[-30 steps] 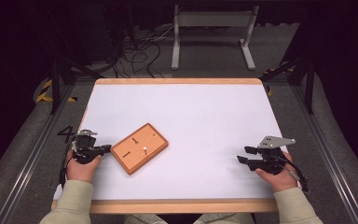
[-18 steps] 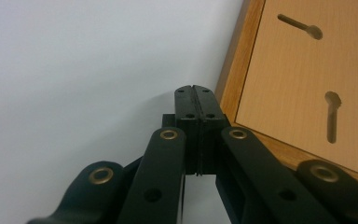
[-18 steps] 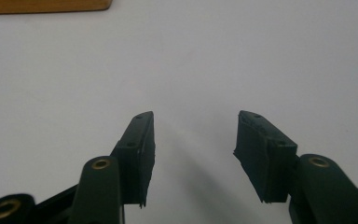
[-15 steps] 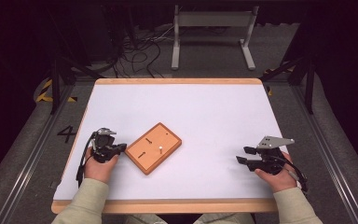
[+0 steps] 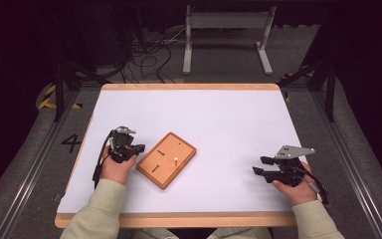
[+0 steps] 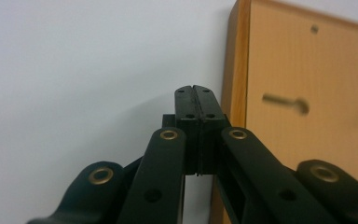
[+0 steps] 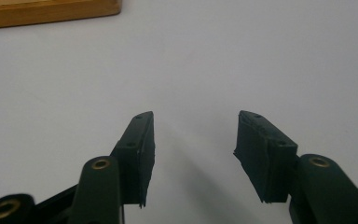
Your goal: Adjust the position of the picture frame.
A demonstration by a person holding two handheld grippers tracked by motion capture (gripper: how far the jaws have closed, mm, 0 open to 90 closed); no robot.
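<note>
high view: wooden block [image 5: 166, 159] lying flat on the white bench [image 5: 214, 124], left of centre, turned on a diagonal with corners toward 12, 3, 6 and 9 o'clock. left gripper [image 5: 132, 149] set just off the block's 9 o'clock corner, jaws pinched together and empty, probably used as a blunt pusher to nudge the block rather than to grasp it. two dark slots and a small pale peg [image 5: 175, 160] on the block's top face. right gripper [image 5: 258, 165] parked well apart near the bench's 4 o'clock edge, jaws part open on nothing, likely waiting its turn. pale wood trim [image 5: 189, 86] round the matte white top

left gripper view: jaws closed flat against each other, tip just beside the block's side edge [image 6: 235, 70] at 1 o'clock; contact with it hard to judge. block of smooth, honey-coloured wood with a darker edge band, square corners, a shallow keyhole-shaped slot [image 6: 286, 102] at 3 o'clock and a small drilled hole [image 6: 314, 29] farther up. jaw pads black, ribbed, rubbery; links black with brass rivets

right gripper view: jaws standing apart over bare bench, nothing between them, pads blocky and slightly ragged at the edges. block's corner [image 7: 51, 14] showing at 11 o'clock, well off, so no grasp within reach from here
</note>
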